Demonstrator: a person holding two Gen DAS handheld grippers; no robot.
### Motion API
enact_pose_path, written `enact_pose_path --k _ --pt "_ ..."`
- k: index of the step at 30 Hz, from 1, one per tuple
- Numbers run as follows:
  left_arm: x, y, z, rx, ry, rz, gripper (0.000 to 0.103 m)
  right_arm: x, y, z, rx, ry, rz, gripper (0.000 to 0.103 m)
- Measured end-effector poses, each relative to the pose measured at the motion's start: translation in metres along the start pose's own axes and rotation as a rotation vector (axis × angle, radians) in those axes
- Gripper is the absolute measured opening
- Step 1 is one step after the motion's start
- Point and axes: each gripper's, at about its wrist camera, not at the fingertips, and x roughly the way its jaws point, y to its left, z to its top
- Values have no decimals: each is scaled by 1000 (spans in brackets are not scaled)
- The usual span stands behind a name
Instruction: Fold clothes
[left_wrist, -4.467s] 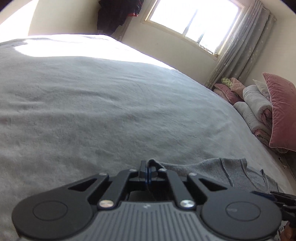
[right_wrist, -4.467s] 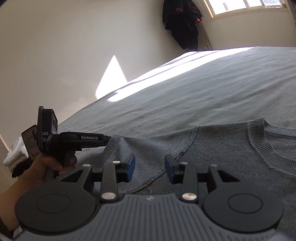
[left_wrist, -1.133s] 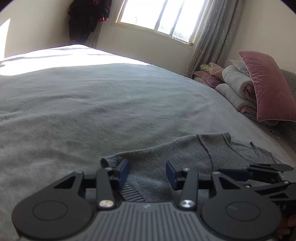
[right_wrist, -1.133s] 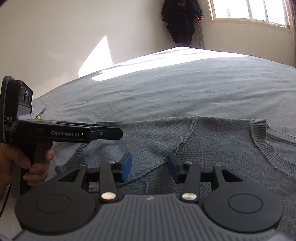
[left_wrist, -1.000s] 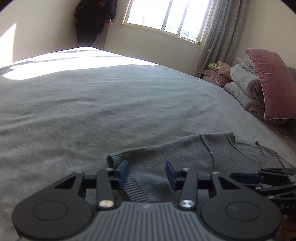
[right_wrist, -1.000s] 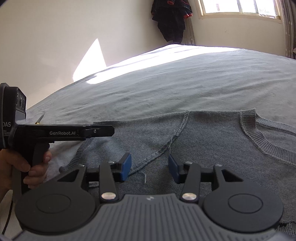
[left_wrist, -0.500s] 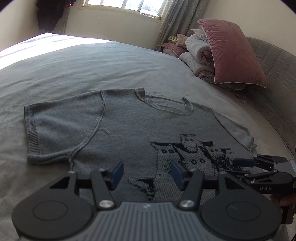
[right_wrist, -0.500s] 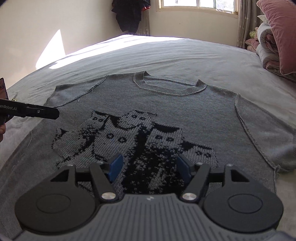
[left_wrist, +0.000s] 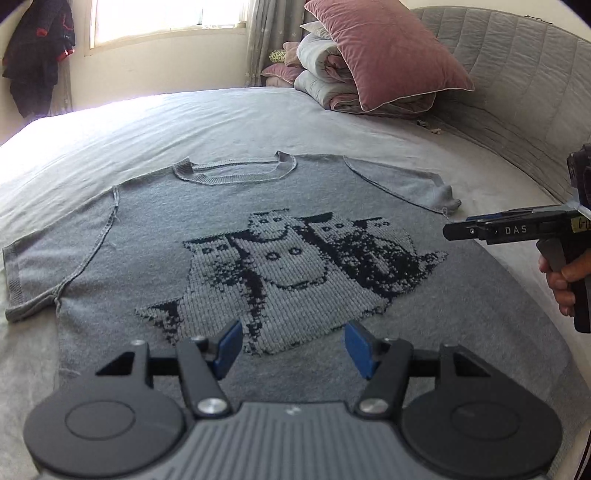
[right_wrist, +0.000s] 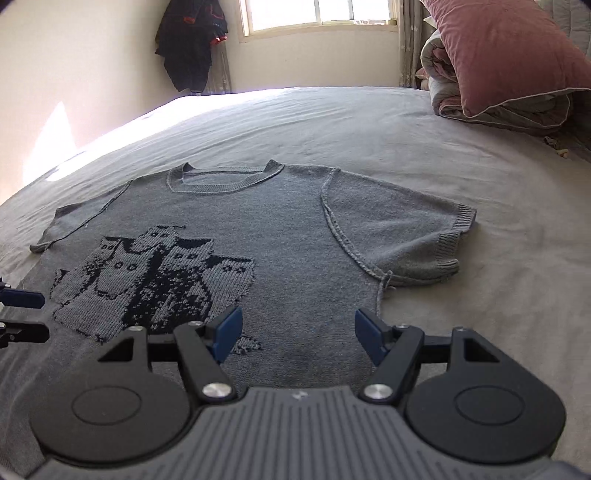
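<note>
A grey knitted short-sleeved sweater (left_wrist: 266, 206) with a black cat pattern lies flat, face up, on the grey bed; it also shows in the right wrist view (right_wrist: 258, 221). Its collar points away from me and both sleeves are spread out. My left gripper (left_wrist: 293, 349) is open and empty, held above the sweater's lower left part. My right gripper (right_wrist: 297, 336) is open and empty above the lower right part, near the right side seam. The right gripper also shows from the side in the left wrist view (left_wrist: 461, 230).
The grey bed cover (right_wrist: 369, 122) stretches around the sweater. A pink pillow (left_wrist: 380, 51) and folded quilts (left_wrist: 325, 77) are stacked at the headboard (left_wrist: 517, 81) on the right. Dark clothes (right_wrist: 188, 40) hang beside the window (right_wrist: 317, 11).
The left gripper was shut on the sweater's sleeve edge, then let go. Both grippers pulled back from the left sleeve and rose toward the hem side, so the whole sweater is now in view.
</note>
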Motion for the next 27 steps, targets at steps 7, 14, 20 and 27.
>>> enact_pose_path --k 7,14,20,27 --pt "41 -17 38 -82 -53 -43 63 21 -56 15 208 -41 -91 71" --pt "105 -43 80 -167 -80 -124 61 46 -111 40 417 -126 -92 69" --pt "158 -53 104 -257 -84 -175 61 75 -138 50 501 -157 -33 38" --pt "193 -46 102 -300 -117 -239 61 80 -135 49 513 -173 149 4"
